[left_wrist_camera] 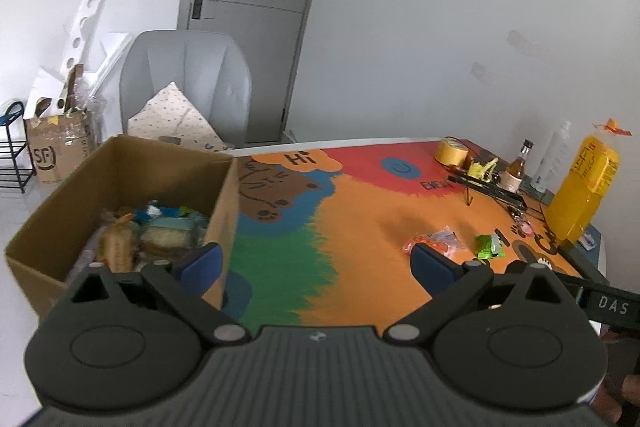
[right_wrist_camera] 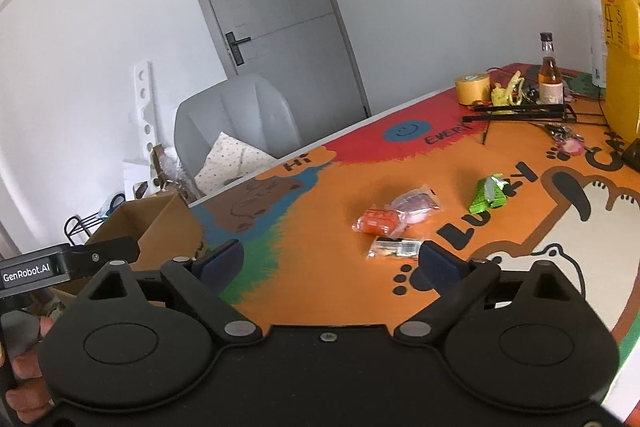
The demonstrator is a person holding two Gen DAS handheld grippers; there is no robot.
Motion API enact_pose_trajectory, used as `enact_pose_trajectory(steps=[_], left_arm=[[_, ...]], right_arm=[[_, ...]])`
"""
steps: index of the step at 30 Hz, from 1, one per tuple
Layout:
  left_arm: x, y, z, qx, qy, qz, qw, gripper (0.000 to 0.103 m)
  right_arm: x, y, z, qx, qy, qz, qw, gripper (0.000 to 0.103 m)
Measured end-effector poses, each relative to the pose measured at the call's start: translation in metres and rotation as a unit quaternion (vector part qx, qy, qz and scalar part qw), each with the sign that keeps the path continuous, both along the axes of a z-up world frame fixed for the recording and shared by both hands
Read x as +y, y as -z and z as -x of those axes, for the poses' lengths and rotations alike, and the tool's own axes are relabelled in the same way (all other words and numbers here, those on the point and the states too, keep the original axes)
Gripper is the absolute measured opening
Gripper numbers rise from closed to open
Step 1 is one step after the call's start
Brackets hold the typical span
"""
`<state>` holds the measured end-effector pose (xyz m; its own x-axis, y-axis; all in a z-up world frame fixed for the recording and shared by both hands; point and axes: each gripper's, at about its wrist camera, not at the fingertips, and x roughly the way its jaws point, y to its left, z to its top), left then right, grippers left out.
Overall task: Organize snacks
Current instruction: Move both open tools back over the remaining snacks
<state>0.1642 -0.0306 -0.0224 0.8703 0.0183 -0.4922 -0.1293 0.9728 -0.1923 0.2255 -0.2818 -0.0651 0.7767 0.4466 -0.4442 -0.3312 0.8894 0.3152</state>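
Snack packets (right_wrist_camera: 394,223) lie loose on the mat well right of the cardboard box (left_wrist_camera: 120,163), both the left gripper (left_wrist_camera: 316,263) and right gripper (right_wrist_camera: 332,259) gaping empty, so picking up seems next, starting with the nearest packet.

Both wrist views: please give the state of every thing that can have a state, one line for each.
Left gripper: open, holding nothing.
Right gripper: open, holding nothing.
Cardboard box: open on top, snacks already inside.
Door: closed.
Small glass bottle: upright, capped.
Green packet: lying loose on the table.
Orange packet: lying on the table, touching the pink packet.
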Motion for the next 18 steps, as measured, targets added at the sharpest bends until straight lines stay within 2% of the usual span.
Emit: enact_pose_trajectory(steps=[8,10,12,18], left_arm=[[-0.017,0.006,-0.026,0.006,0.020,-0.006,0.9998,0.097],[-0.021,0.009,-0.036,0.011,0.026,-0.008,0.9996,0.093],[-0.025,0.013,-0.045,0.018,0.030,-0.011,0.9993,0.090],[-0.033,0.024,-0.072,0.032,0.043,-0.015,0.9984,0.087]], right_arm=[[-0.009,0.016,-0.019,0.021,0.010,-0.011,1.000,0.082],[-0.010,0.022,-0.026,0.028,0.012,-0.010,0.999,0.071],[-0.010,0.027,-0.034,0.037,0.012,-0.013,0.999,0.066],[-0.010,0.039,-0.053,0.053,0.019,-0.016,0.998,0.066]])
